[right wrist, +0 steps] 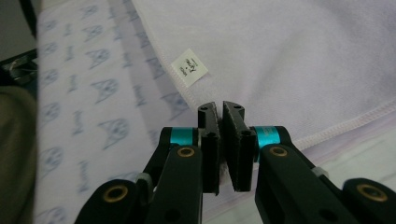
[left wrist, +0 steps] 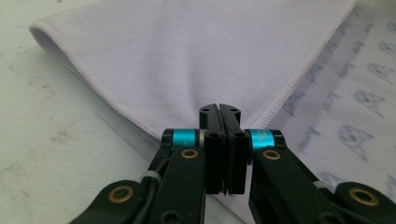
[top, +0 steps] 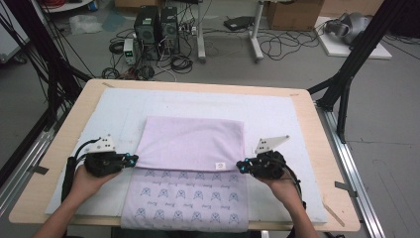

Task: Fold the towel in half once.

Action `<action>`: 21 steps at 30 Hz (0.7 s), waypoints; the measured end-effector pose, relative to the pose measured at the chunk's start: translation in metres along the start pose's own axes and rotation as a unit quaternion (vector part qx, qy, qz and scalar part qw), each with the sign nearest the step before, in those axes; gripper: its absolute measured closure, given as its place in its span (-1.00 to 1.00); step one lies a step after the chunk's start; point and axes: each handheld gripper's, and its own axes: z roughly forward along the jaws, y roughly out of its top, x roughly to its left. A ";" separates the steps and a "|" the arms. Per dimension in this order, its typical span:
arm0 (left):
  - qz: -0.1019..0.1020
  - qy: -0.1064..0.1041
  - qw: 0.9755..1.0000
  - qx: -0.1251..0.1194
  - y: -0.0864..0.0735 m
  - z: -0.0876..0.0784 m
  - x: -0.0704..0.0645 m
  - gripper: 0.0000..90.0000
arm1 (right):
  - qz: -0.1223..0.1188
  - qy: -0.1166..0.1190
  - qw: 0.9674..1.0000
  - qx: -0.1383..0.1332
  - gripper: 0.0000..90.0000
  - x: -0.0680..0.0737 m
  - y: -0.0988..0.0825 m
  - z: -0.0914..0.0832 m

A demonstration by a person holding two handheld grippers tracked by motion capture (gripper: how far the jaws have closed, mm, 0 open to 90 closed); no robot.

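Claws [top: 132,159] [top: 242,166] pinch towel [top: 190,144] corners — folded flap.

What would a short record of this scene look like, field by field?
Work in hand: folding a lilac towel
Towel state: far part folded over the printed near part
Left gripper: shut on the folded layer's left corner
Right gripper: shut on its right corner, near a small white label
Surface: white mat on a wooden table
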 end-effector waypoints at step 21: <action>0.035 -0.045 0.997 0.042 -0.012 0.036 -0.011 0.42 | -0.017 0.001 0.999 0.044 0.17 0.002 -0.018 0.036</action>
